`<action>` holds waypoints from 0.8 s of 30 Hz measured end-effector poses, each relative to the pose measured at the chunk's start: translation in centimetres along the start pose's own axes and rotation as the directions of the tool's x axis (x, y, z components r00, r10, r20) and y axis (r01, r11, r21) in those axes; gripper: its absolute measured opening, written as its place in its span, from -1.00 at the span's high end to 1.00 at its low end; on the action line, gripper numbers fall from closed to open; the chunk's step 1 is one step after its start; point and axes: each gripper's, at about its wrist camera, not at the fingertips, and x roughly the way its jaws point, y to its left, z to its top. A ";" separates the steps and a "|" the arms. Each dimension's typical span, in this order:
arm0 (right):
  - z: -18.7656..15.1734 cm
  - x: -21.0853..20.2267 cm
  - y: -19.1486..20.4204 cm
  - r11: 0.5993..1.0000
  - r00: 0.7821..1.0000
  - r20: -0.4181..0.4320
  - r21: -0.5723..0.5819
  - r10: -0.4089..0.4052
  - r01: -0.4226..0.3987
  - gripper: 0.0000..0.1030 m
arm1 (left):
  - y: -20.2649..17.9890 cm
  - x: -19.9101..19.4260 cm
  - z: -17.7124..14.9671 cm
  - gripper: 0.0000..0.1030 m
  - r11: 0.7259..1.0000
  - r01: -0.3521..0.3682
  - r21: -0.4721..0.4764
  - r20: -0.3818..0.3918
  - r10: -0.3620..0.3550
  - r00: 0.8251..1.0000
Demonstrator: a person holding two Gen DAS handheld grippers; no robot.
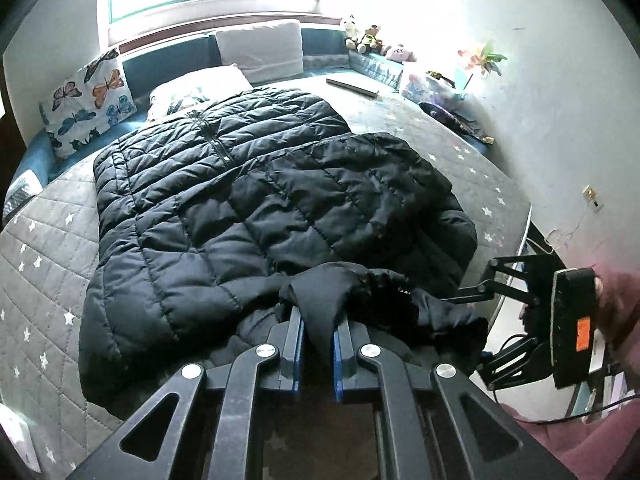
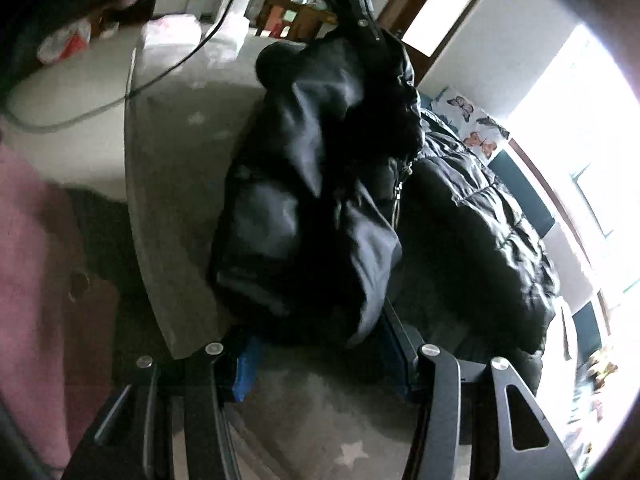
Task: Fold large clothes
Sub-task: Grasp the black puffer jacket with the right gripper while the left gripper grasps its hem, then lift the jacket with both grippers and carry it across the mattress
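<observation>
Black quilted jacket [image 1: 256, 208] — hood edge pinched between left gripper [image 1: 318, 328] jaws.

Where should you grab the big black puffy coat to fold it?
Judging by its pose, grab the puffy coat by its loose near edge, coming from the bed's foot. That thin flap already sits between the left gripper's fingers; the quilted body is too thick. The right gripper seems to straddle fabric nearby.
</observation>
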 end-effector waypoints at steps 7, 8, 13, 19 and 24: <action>2.5 -0.8 -4.6 0.958 0.993 -0.009 0.265 0.117 -0.110 0.39 | 0.2 -2.0 -3.4 0.18 1.000 -0.011 0.022 -0.011 0.012 1.000; 2.7 -1.2 -5.4 0.946 0.993 0.005 0.303 0.118 -0.114 0.43 | 0.3 -2.7 -4.2 -0.03 0.999 -0.035 0.034 0.007 0.035 0.999; 4.0 -3.6 -10.8 0.849 0.984 0.128 0.499 0.126 -0.174 0.49 | 1.8 -6.0 -8.2 -0.66 0.981 -0.183 0.068 0.118 0.174 0.978; 5.4 -3.8 -12.7 0.822 0.980 0.168 0.540 0.105 -0.180 0.52 | 2.1 -4.7 -11.6 -0.67 0.938 -0.325 0.118 0.141 0.308 0.941; 6.0 -3.4 -13.6 0.819 0.983 0.158 0.547 0.098 -0.170 0.53 | 1.0 -0.5 -12.9 -0.67 0.840 -0.472 0.268 0.178 0.439 0.881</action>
